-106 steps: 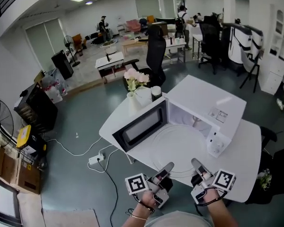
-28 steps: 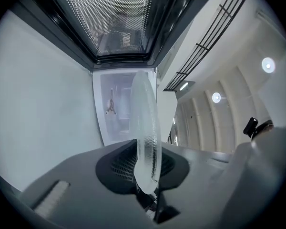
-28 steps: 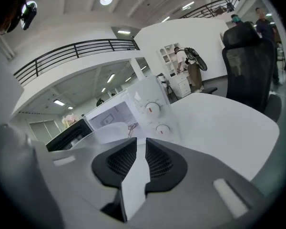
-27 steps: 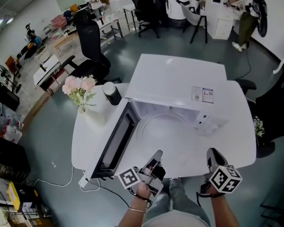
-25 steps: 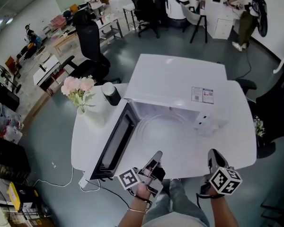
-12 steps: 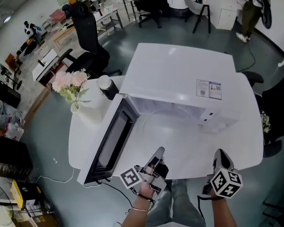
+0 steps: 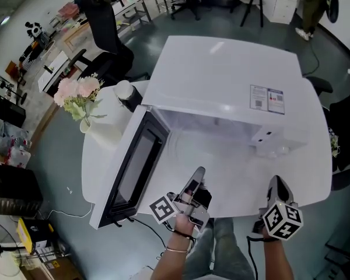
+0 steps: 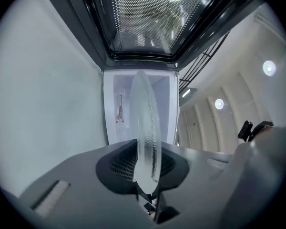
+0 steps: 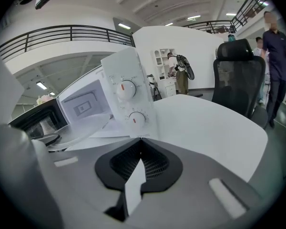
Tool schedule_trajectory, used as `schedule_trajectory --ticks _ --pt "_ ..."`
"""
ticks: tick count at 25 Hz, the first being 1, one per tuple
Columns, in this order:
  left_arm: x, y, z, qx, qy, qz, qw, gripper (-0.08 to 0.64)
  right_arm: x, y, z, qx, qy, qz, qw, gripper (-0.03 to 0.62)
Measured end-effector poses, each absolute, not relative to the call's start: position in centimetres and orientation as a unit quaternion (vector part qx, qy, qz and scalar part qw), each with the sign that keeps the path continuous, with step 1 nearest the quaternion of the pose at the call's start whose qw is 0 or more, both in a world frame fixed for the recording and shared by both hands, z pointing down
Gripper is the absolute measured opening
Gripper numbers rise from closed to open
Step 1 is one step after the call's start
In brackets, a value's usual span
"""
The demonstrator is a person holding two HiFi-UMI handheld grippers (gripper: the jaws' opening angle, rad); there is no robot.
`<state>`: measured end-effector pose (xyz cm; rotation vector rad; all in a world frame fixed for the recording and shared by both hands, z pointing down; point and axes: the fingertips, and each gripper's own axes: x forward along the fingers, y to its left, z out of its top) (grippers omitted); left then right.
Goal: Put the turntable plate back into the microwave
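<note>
The white microwave (image 7: 221, 74) stands on a round white table with its door (image 7: 134, 162) swung open to the left. My left gripper (image 7: 195, 179) is shut on the rim of the clear glass turntable plate (image 7: 216, 163), which lies about level at the mouth of the cavity. In the left gripper view the plate (image 8: 146, 132) shows edge-on between the jaws, with the cavity (image 8: 117, 111) straight ahead. My right gripper (image 7: 276, 186) hangs to the right of the plate, shut and holding nothing. It faces the control dials (image 9: 127, 104).
A vase of pink flowers (image 7: 76, 95) and a dark cup with a white lid (image 7: 123, 92) stand on the table (image 7: 318, 174) left of the microwave. A black office chair (image 9: 238, 75) and a person (image 9: 277, 46) are beyond the table's right side.
Both grippers have sunk a little and the plate has moved nearer the cavity. The head view has leaned in over the microwave.
</note>
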<state>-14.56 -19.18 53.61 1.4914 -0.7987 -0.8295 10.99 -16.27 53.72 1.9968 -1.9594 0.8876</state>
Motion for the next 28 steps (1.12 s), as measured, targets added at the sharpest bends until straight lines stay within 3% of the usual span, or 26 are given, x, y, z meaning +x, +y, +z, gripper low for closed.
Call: schedule_trajectory --ticks 28 --pt "-13.0 -27.2 54.1 0.629 -0.348 -0.361 0.594 0.039 9.7 -17.7 55.3 0.661 -0.677 0.292 0.14 0.011"
